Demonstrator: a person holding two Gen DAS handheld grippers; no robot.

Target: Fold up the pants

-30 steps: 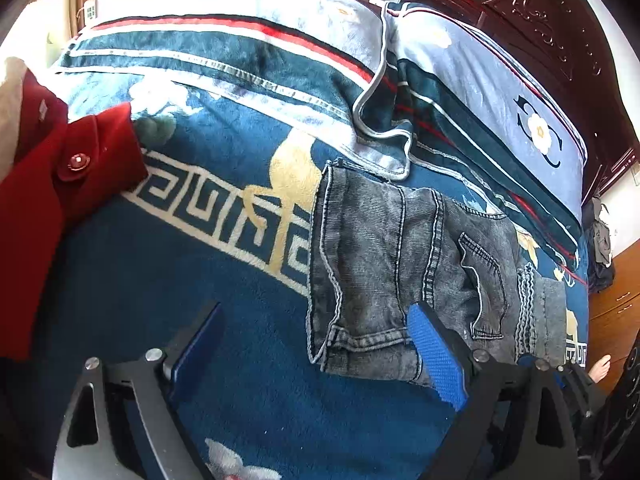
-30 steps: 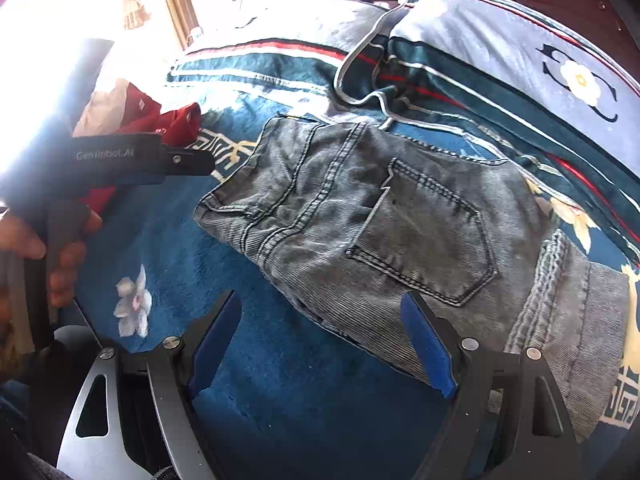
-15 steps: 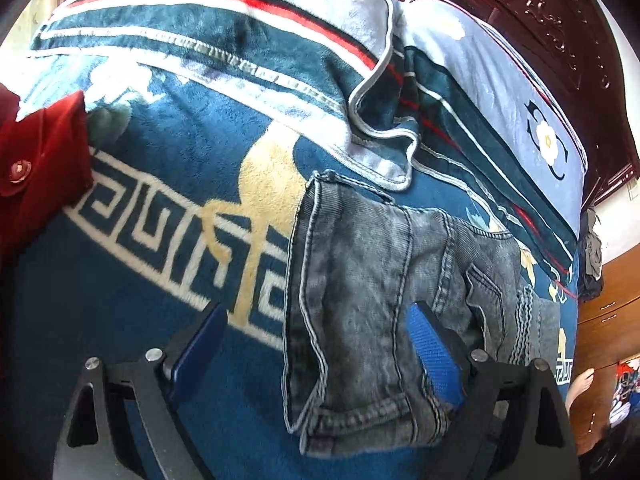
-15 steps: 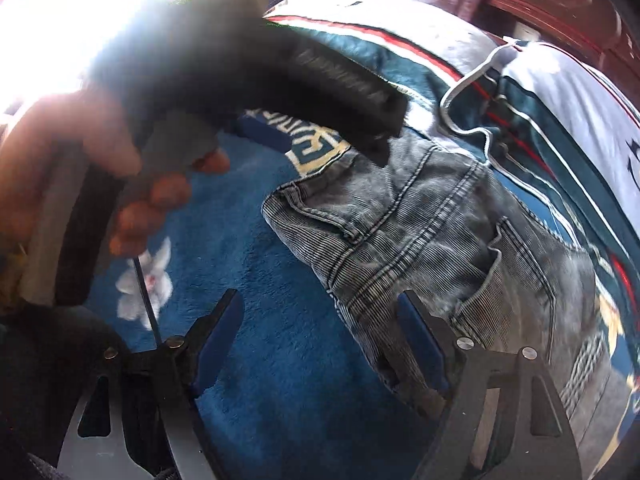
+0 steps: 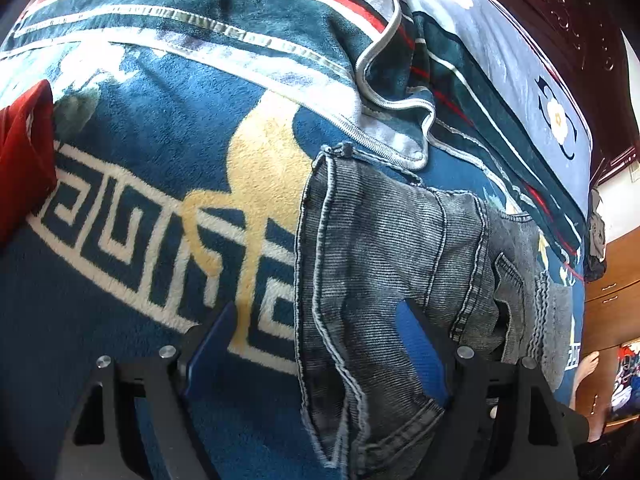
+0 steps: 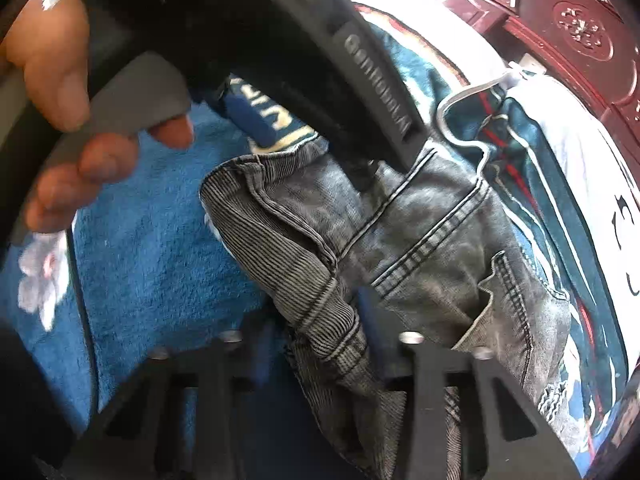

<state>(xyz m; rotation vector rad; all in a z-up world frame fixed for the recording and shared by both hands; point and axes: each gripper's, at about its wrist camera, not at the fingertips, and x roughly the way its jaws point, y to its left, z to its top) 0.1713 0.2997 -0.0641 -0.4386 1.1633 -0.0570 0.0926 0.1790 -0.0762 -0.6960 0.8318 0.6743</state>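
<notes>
grey denim pants (image 6: 432, 240) in r gripper (image 6: 320, 344) jaws; no legible label

One pair of grey pants (image 5: 380, 248), two grippers (image 5: 316, 360) (image 6: 320, 356), one blue blanket (image 5: 132, 148), one red garment (image 5: 24, 152) at left, possibly one headboard (image 6: 560, 32).

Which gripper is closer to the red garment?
Left. The left gripper is open over the grey jeans, with the red garment off to its left. The right gripper, shut on the jeans, doesn't see it.
</notes>
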